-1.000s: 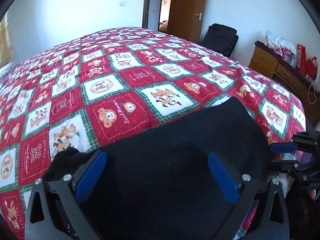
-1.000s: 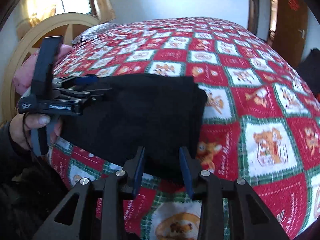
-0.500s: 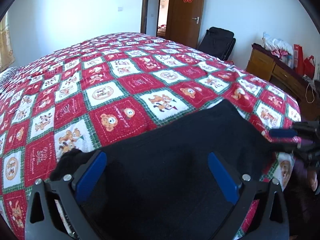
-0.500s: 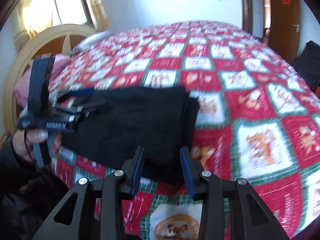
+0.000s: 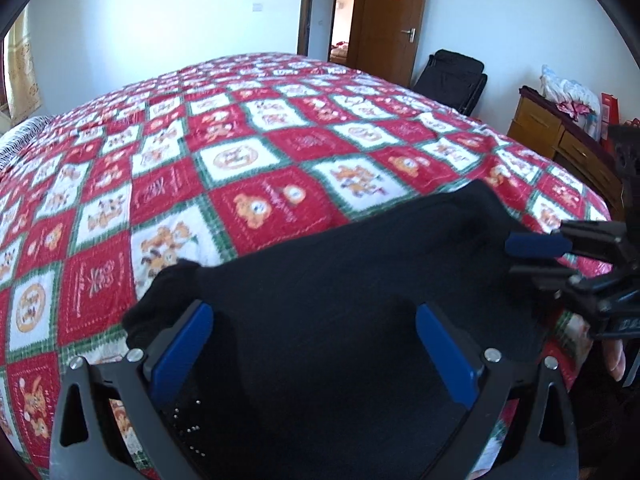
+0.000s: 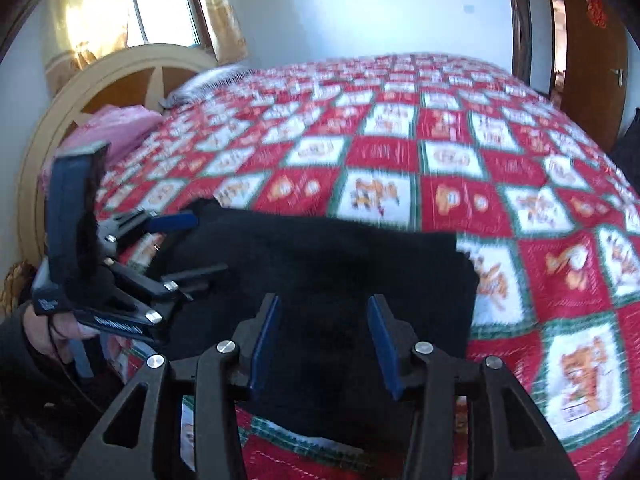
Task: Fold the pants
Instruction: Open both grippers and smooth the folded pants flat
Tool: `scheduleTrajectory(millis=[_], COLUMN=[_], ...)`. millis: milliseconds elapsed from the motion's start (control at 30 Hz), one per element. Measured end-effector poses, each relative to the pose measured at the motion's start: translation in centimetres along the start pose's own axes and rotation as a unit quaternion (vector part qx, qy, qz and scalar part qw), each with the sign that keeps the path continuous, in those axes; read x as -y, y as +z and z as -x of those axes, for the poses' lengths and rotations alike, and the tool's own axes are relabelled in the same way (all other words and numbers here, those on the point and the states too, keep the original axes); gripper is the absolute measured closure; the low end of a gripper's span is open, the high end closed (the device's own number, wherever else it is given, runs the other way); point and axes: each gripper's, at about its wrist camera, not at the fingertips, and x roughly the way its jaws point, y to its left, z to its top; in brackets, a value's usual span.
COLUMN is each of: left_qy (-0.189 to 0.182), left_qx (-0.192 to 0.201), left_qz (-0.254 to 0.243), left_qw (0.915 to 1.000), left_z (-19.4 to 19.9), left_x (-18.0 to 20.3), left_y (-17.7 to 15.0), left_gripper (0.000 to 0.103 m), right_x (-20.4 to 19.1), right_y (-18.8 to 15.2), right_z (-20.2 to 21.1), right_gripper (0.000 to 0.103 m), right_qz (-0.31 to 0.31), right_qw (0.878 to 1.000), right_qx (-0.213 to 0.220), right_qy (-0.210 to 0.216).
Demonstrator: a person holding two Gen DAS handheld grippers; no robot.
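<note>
The black pants point(image 5: 340, 280) lie folded into a compact rectangle on the red patterned bed cover point(image 5: 248, 168), near its front edge. My left gripper point(image 5: 312, 344) is open, its blue pads wide apart above the near part of the pants. My right gripper point(image 6: 322, 340) is open just over the pants point(image 6: 328, 264) at their near edge, with nothing between its pads. In the left wrist view the right gripper point(image 5: 536, 256) sits at the pants' right end; in the right wrist view the left gripper point(image 6: 180, 248) sits at their left end.
The bed cover point(image 6: 440, 168) stretches far beyond the pants. A wooden headboard point(image 6: 120, 80) and a pink pillow point(image 6: 108, 128) are at the bed's head. A wooden dresser point(image 5: 560, 144), a black chair point(image 5: 452, 76) and a brown door point(image 5: 388, 20) stand beyond the bed.
My right gripper has opened wider and pulled back off the pants' edge. My left gripper stays open and has drawn back slightly. The pants lie still.
</note>
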Motion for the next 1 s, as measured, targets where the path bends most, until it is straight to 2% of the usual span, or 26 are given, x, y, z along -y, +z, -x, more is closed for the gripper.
scheduleTrajectory(millis=[33,200,367,533,600,833,1000], left_qy=[-0.003,0.006,0.005,0.033,0.043,0.053,0.020], left_qx=[0.000,0.000,0.011,0.021,0.022,0.014,0.008], left_qz=[0.000,-0.004,0.007,0.018,0.023,0.061,0.097], left_qw=[1.0000,1.0000,0.9999,0.9991,0.9986,0.9966,0.9950], left_z=[-0.2,0.1,2.2,3.8,4.0,3.7,2.7], left_x=[0.0,0.4,-0.3,-1.9,-2.6,-5.3,-6.5], left_y=[-0.2,-0.4,-0.8,-1.7,-2.1,-3.6,-4.4], left_gripper=[0.000,0.000,0.000,0.000,0.000,0.000,0.000], right_x=[0.3,0.7,1.5,2.9,3.5,6.2,7.5], right_y=[-0.4,-0.9,-1.3,-1.6,-1.6,-1.8,-2.3], right_z=[-0.6,0.3,2.4,3.9,4.3,4.2,3.1], right_gripper=[0.056,0.056,0.055,0.052,0.047,0.041,0.037], right_qz=[-0.002,-0.005,-0.021,-0.040,-0.051,-0.103,-0.140], right_qw=[1.000,1.000,0.998,0.996,0.995,0.991,0.988], right_qx=[-0.006,0.016,0.049,0.077,0.084,0.081,0.065], right_qy=[0.001,0.017,0.024,0.019,0.014,0.011,0.026])
